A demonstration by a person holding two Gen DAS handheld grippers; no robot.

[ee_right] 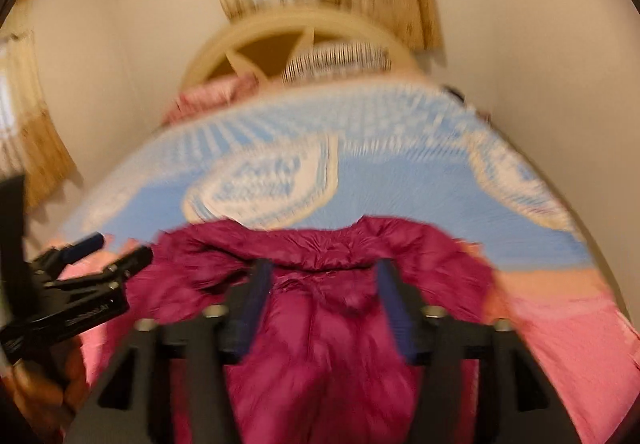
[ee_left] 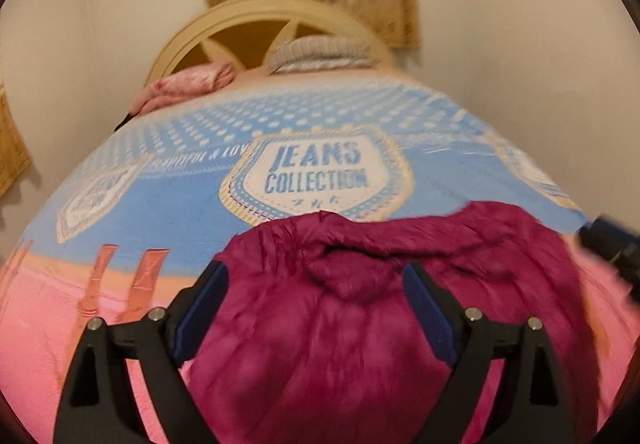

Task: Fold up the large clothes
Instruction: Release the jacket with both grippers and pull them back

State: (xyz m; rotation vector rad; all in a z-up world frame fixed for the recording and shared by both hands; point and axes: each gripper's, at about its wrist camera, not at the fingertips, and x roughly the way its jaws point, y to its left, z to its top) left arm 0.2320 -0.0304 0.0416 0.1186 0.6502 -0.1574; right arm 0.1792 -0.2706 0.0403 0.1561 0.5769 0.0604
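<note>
Both grippers, left (ee_left: 316,304) and right (ee_right: 320,300), hang open and empty above the jacket (ee_left: 340,324); next comes picking an edge to fold.

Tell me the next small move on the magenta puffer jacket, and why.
Probably bring the left gripper down to pinch the near left edge of the magenta quilted puffer jacket. Both it and the right gripper are open and empty above the jacket, which lies bunched, not yet squared, on the pink-and-blue bedspread.

Left hand-held gripper (ee_left: 316,286) gapes above magenta jacket (ee_left: 360,304) on bedspread (ee_left: 192,180).
</note>
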